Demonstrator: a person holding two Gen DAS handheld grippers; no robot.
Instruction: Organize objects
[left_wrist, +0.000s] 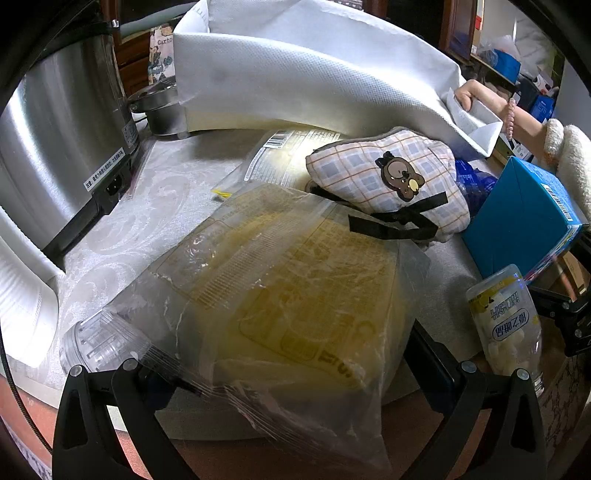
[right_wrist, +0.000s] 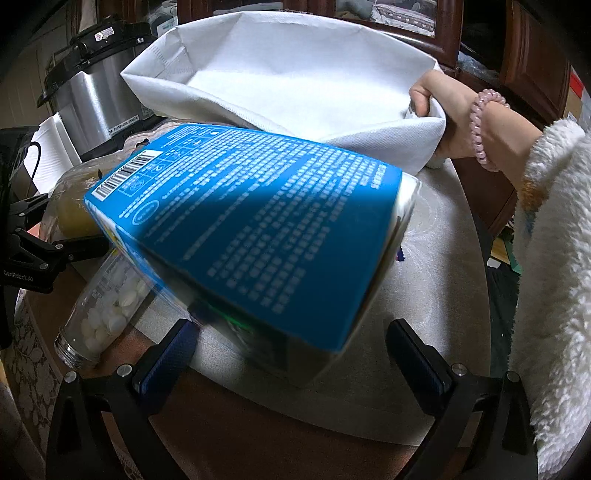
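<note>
Tilted blue box (right_wrist: 258, 229) beside possibly empty white bag (right_wrist: 295, 74).

The left gripper (left_wrist: 291, 373) has its jaws spread wide, a clear bag lying between and over them — whether either finger presses it cannot be told. The right gripper (right_wrist: 291, 350) is likewise spread, the finger pads (right_wrist: 417, 354) standing apart from the blue box ahead of them. Beyond the right gripper's far finger, a bare hand (right_wrist: 439, 110) with a bead bracelet and fleecy sleeve pinches white fabric — thumb curled over its rim.
</note>
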